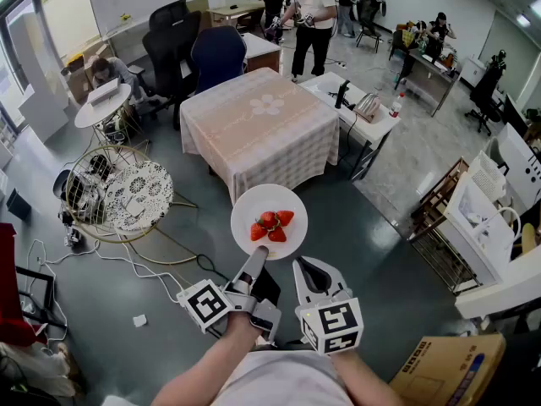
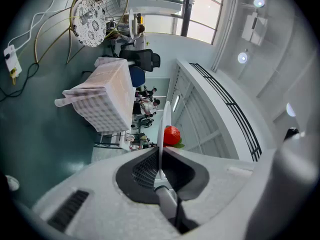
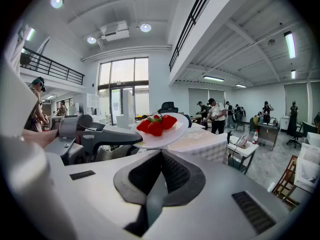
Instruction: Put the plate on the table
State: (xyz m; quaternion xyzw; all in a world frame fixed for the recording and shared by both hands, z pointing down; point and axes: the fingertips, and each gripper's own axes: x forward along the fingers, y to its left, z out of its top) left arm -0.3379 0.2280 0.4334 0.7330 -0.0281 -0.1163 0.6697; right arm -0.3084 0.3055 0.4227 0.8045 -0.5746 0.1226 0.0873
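A white plate (image 1: 269, 222) with three strawberries (image 1: 270, 226) hangs level above the dark floor, short of the table (image 1: 258, 125) with the checked cloth. My left gripper (image 1: 256, 259) is shut on the plate's near rim. In the left gripper view the plate (image 2: 161, 129) stands edge-on between the jaws of this gripper (image 2: 160, 156), with one strawberry (image 2: 171, 135) beside it. My right gripper (image 1: 303, 265) is just right of the plate, shut and holding nothing. In the right gripper view, past that shut gripper (image 3: 161, 153), I see the plate (image 3: 167, 134) and the table (image 3: 202, 140).
A wire basket (image 1: 103, 194) with a patterned round lid stands at the left, with cables on the floor around it. A white side table (image 1: 359, 108) with a bottle is right of the table. Office chairs (image 1: 218, 53) and people stand beyond. A cardboard box (image 1: 448, 370) is at the lower right.
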